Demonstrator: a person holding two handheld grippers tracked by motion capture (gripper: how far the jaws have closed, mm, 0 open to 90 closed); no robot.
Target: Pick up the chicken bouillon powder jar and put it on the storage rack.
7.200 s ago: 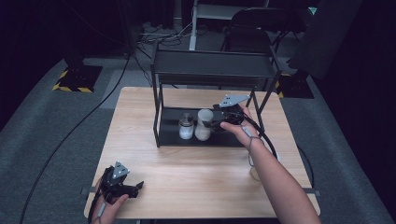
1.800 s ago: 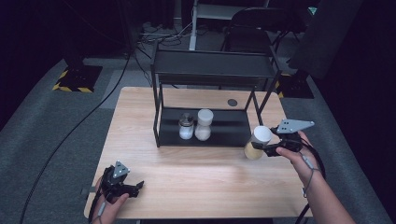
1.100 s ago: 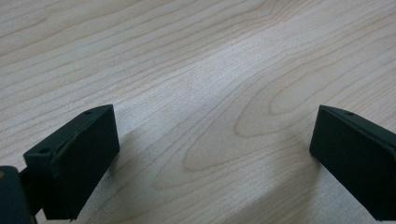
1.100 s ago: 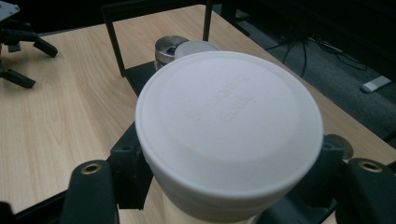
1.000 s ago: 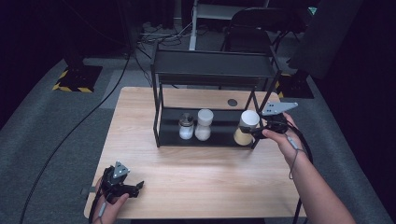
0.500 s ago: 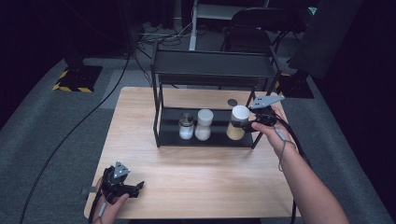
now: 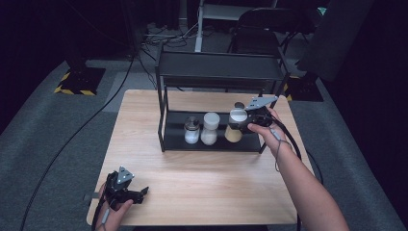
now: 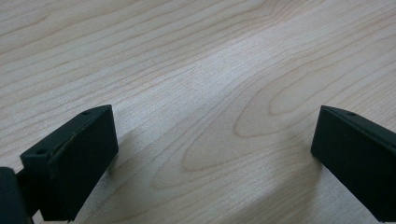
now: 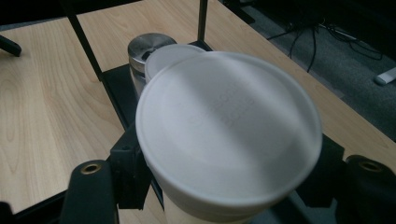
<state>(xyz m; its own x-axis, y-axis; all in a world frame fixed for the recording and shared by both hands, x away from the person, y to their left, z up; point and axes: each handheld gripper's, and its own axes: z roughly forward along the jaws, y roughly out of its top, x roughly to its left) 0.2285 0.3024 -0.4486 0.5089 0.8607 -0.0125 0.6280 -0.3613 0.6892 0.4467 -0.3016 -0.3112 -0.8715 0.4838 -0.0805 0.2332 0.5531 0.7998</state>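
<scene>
Jar (image 7: 235, 126) pinched by right tool (image 7: 246, 124) inside rack (image 7: 216, 144); left tool (image 7: 139, 193) spread on table (image 7: 202, 183).

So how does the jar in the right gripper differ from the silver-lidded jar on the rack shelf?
The held jar has a white lid and tan contents; the silver-lidded jar has a metal lid and white contents. The held jar sits clamped in the right gripper at the row's right end; the silver-lidded jar stands free at its left end. Both are upright within the rack.
</scene>
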